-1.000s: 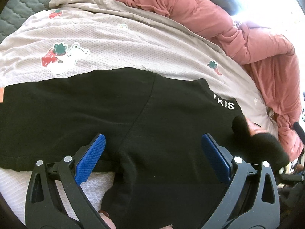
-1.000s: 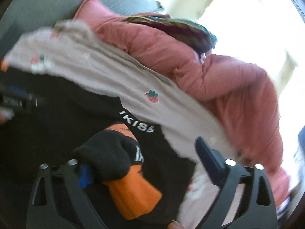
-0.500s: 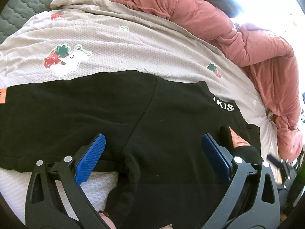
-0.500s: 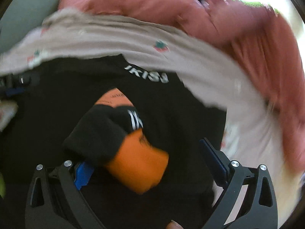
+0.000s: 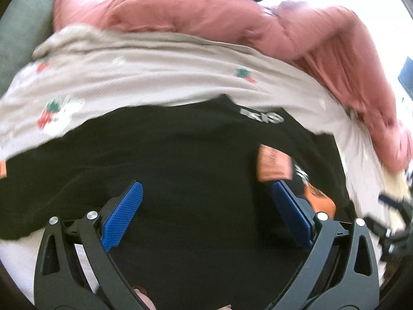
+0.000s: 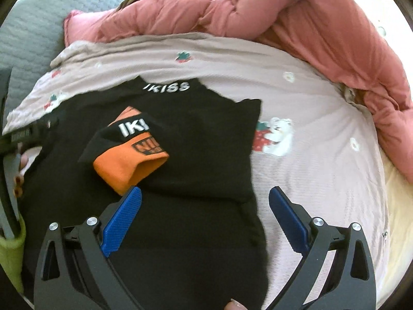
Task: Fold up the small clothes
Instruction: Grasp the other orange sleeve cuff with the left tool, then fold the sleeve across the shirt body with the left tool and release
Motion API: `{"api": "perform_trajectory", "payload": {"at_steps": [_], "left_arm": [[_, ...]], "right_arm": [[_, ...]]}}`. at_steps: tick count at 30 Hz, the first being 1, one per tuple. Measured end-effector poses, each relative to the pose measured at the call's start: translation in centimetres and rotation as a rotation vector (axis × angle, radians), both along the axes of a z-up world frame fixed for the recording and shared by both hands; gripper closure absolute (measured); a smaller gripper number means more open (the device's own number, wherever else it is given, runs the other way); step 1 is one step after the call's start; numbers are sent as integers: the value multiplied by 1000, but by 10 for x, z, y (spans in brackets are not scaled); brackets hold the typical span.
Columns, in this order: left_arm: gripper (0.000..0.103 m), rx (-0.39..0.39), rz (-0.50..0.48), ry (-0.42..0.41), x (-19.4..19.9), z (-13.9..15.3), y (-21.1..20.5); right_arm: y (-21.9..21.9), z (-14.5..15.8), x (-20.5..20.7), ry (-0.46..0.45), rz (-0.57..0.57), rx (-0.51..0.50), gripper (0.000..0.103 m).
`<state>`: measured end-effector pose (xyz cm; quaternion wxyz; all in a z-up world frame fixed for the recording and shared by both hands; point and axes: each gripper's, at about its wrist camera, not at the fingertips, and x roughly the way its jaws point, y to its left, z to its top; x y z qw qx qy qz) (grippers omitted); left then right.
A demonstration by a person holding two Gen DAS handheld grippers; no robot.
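Note:
A small black top (image 6: pixel 201 139) with white lettering at the collar lies flat on the bed. Its right sleeve with the orange cuff (image 6: pixel 129 165) is folded inward and rests on the body of the garment. My right gripper (image 6: pixel 205 213) is open just above the top's lower right part, the cuff lying free beside its left fingertip. In the blurred left wrist view the same black top (image 5: pixel 180 170) fills the middle, with the orange cuff (image 5: pixel 317 201) behind the right finger. My left gripper (image 5: pixel 206 206) is open over the fabric, holding nothing.
The top lies on a beige sheet (image 6: pixel 309 118) printed with strawberries and bears. A bunched pink quilt (image 6: pixel 296 23) runs along the back and right. A grey quilted headboard (image 6: pixel 28 33) is at the far left. A hand (image 6: pixel 19 173) holds the left gripper at the left edge.
The right gripper has let go of the orange-cuffed sleeve, which now lies folded on the top, and has drawn back. The left gripper has shifted to the right over the garment.

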<state>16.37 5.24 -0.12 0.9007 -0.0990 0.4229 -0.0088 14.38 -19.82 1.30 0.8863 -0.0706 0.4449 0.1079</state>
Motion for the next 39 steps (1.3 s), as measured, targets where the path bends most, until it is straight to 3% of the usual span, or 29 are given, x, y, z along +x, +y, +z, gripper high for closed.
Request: {"api": "perform_trajectory", "payload": {"at_steps": [6,10,12,14,18,21,24,26,28,36,39], "left_arm": [[10,155,-173,-21,-7,9,-73],[22,167,-267,-1,-5,3,-106],[28,215,-289,9,-1,-3,-122],[40,259,-309,17,1,-8,-133],[48,319,-373,32,3,-16,-154],[55,388,-387,68,10,-30,-165],[71,421,-382,80,17,-41,-165],[87,368,-374,86,21,-45,-156],[96,313,-353,79,22,-40,-144],[98,-75,-211,-13,30,8,-57],[98,-165,-156,-32,33,16,-24]], "right_arm": [[-27,7,0,-34,-69,63,5],[-47,9,-1,-49,-109,101,5],[-55,10,-1,-56,-125,115,5],[-61,9,-1,-59,-138,133,5],[-69,4,0,-52,-154,166,5],[-69,1,2,-43,-152,180,5],[-68,-1,3,-39,-154,192,5],[-68,-4,5,-31,-156,195,5],[-68,-5,6,-26,-154,195,5],[-59,-4,12,-30,-138,176,5],[-52,-3,15,-31,-127,168,5]]}}
